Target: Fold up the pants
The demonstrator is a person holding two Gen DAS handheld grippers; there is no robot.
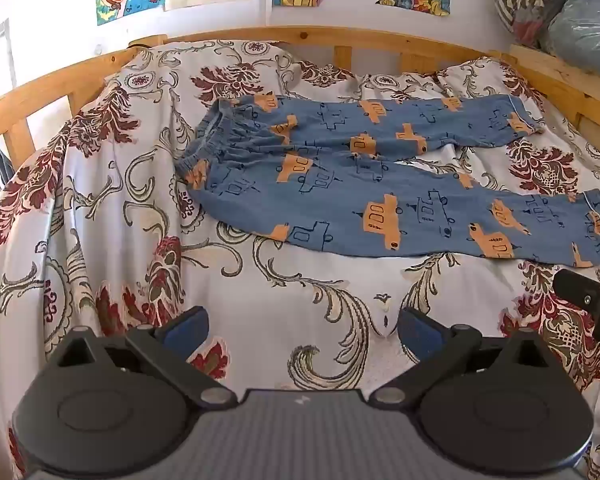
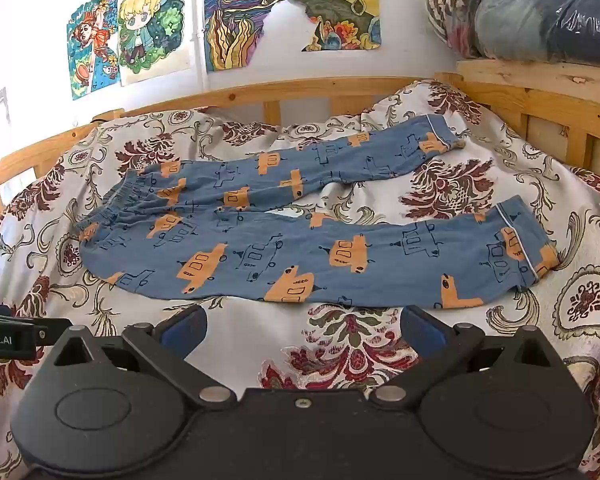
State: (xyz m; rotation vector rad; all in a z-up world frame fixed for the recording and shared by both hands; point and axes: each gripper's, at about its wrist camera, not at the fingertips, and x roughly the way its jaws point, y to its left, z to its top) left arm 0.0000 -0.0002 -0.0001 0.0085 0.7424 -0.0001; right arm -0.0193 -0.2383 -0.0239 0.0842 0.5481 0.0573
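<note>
While the blue pants (image 2: pixel 300 232) lie flat on the flowery bed cover (image 1: pixel 100 240), legs spread apart, the left gripper (image 1: pixel 300 328) and right gripper (image 2: pixel 300 328) wait near them — fingers wide apart, holding nothing. A grab could pinch the cover too — then both lift.

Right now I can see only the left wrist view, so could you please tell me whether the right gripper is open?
Observer: Yes, the right gripper is open, with only bedspread between its fingers.
Operator: Thank you. My view crops the near leg's cuff; how does it lie?
Observer: The near cuff lies flat on the bedspread, with its white piping showing.
Operator: Is any of the pants inside the right gripper?
Observer: No. The pants lie ahead of its fingertips, and no part of them is between the fingers.
</note>
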